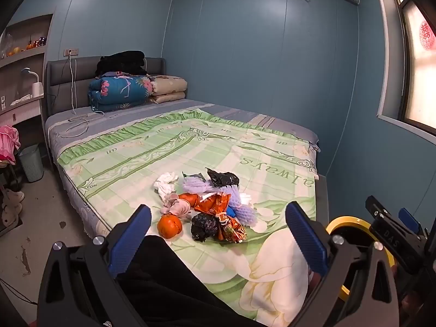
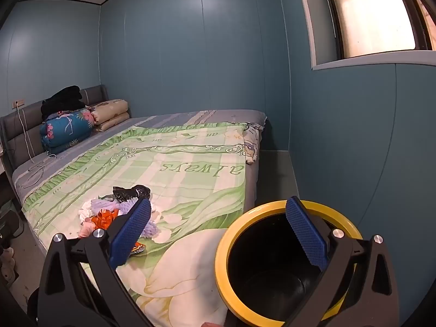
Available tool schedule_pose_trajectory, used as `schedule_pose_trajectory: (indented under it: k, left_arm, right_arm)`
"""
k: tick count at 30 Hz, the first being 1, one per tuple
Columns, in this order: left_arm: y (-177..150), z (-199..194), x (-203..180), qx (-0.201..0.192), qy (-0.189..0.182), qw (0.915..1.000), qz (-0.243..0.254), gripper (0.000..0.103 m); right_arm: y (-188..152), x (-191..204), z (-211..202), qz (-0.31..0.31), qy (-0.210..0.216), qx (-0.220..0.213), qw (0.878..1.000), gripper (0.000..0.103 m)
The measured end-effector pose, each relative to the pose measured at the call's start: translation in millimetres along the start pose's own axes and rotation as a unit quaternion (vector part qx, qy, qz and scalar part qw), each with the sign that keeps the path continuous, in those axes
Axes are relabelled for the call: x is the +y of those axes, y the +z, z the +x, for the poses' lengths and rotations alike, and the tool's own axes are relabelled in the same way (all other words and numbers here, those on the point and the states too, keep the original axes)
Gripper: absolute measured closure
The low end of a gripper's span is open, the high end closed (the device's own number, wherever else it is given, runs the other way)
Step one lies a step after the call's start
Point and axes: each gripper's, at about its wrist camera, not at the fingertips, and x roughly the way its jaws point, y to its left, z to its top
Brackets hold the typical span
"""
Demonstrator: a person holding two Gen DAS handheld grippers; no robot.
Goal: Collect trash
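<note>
A heap of trash (image 1: 207, 204) lies on the green bedspread (image 1: 163, 147): an orange (image 1: 169, 225), crumpled black bags (image 1: 203, 226), an orange foil wrapper (image 1: 218, 207), purple foam netting (image 1: 239, 204) and white tissue (image 1: 164, 182). My left gripper (image 1: 218, 234) hovers open just short of the heap, nothing between its fingers. A black bin with a yellow rim (image 2: 272, 267) stands at the bed's near right corner. My right gripper (image 2: 218, 234) stands open above the bin's left rim. The heap (image 2: 114, 212) shows left of it.
Folded quilts (image 1: 122, 92) and black clothes (image 1: 120, 62) are stacked at the headboard, with a white cable (image 1: 79, 125) on the sheet. A pale green basket (image 1: 31, 163) and shelves stand on the left. The blue wall (image 2: 340, 136) and a window close off the right.
</note>
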Motion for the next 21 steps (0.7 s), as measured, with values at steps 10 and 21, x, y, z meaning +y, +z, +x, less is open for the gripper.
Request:
schedule_pose_trajectory:
  k: [10, 21]
  left_arm:
    - [-0.1, -0.6, -0.8, -0.001, 0.001, 1.0000, 0.003, 0.008]
    - [0.0, -1.0, -0.4, -0.001, 0.002, 1.0000, 0.002, 0.008]
  right_arm:
    - [-1.7, -0.4, 1.1, 0.002, 0.000, 0.000, 1.000, 0.008]
    - [-3.9, -0.8, 2.3, 0.003, -0.001, 0.004, 1.000, 0.008]
